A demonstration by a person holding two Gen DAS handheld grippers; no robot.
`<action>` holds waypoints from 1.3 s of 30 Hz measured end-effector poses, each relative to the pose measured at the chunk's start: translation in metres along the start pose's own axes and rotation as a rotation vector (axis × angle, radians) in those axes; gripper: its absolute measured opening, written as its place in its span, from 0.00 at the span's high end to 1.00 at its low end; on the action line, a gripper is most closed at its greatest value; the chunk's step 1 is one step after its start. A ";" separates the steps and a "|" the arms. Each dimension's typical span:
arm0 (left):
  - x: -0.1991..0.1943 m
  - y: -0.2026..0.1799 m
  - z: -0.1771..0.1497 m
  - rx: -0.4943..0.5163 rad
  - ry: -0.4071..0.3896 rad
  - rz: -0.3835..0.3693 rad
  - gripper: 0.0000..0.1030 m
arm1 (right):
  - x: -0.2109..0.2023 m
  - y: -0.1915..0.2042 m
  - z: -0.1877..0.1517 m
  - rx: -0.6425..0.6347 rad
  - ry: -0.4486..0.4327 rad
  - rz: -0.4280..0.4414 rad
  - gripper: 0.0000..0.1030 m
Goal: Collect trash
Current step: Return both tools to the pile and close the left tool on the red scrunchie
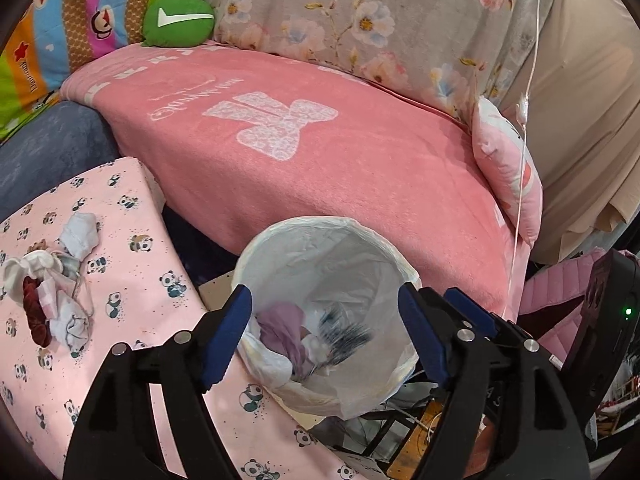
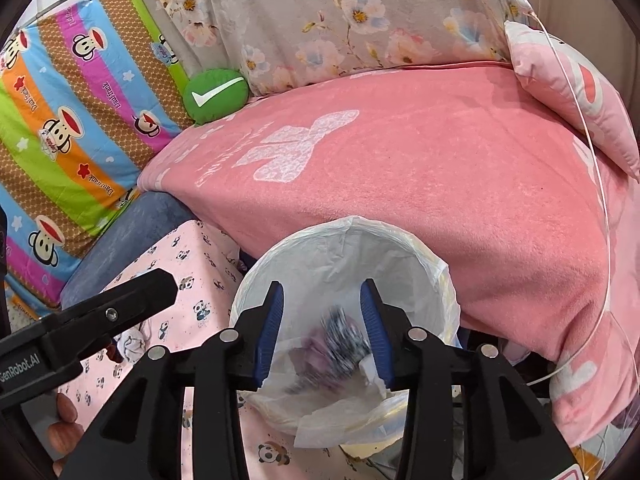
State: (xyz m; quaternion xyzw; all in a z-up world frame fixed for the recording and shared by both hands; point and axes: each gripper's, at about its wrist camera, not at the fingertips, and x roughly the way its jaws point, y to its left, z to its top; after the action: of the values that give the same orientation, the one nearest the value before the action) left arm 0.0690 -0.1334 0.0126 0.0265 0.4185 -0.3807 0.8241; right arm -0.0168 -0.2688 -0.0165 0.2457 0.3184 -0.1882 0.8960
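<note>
A round bin (image 1: 304, 222) with a white liner stands below both grippers, against the pink blanket. My left gripper (image 1: 326, 332) hangs over its mouth, open, with nothing between the blue pads. My right gripper (image 2: 323, 332) is also over the bin (image 2: 352, 222), open. A blurred black-and-white scrap (image 2: 340, 334) shows between its fingers, touching neither pad, and appears over the bin's contents in the left wrist view too (image 1: 346, 336). Purple cloth (image 1: 280, 332) and white tissue (image 2: 372, 376) lie inside. A pile of crumpled tissues and dark red scraps (image 1: 52, 300) sits on the panda-print cover.
The panda-print cover (image 1: 132, 208) lies left of the bin. Behind it is a pink blanket (image 1: 320, 168), with a green tick cushion (image 1: 178, 20) and a pink pillow (image 1: 508, 168). A thin white cord (image 1: 520, 200) hangs at the right. Clutter lies under the bin.
</note>
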 end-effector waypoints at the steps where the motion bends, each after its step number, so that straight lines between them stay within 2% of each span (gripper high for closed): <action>1: -0.002 0.002 0.000 -0.006 -0.004 0.003 0.30 | 0.000 0.000 0.001 -0.001 0.000 0.002 0.59; 17: -0.026 0.050 -0.011 -0.100 -0.043 0.101 0.30 | 0.002 0.044 -0.005 -0.086 0.020 0.071 0.58; 28: -0.048 0.107 -0.026 -0.210 -0.065 0.188 0.30 | 0.013 0.098 -0.021 -0.173 0.064 0.131 0.58; 39: -0.063 0.172 -0.046 -0.306 -0.065 0.328 0.30 | 0.030 0.156 -0.042 -0.263 0.119 0.185 0.58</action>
State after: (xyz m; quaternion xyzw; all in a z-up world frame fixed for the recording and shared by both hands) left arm 0.1275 0.0436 -0.0202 -0.0435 0.4349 -0.1745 0.8824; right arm 0.0622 -0.1249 -0.0151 0.1653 0.3688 -0.0468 0.9135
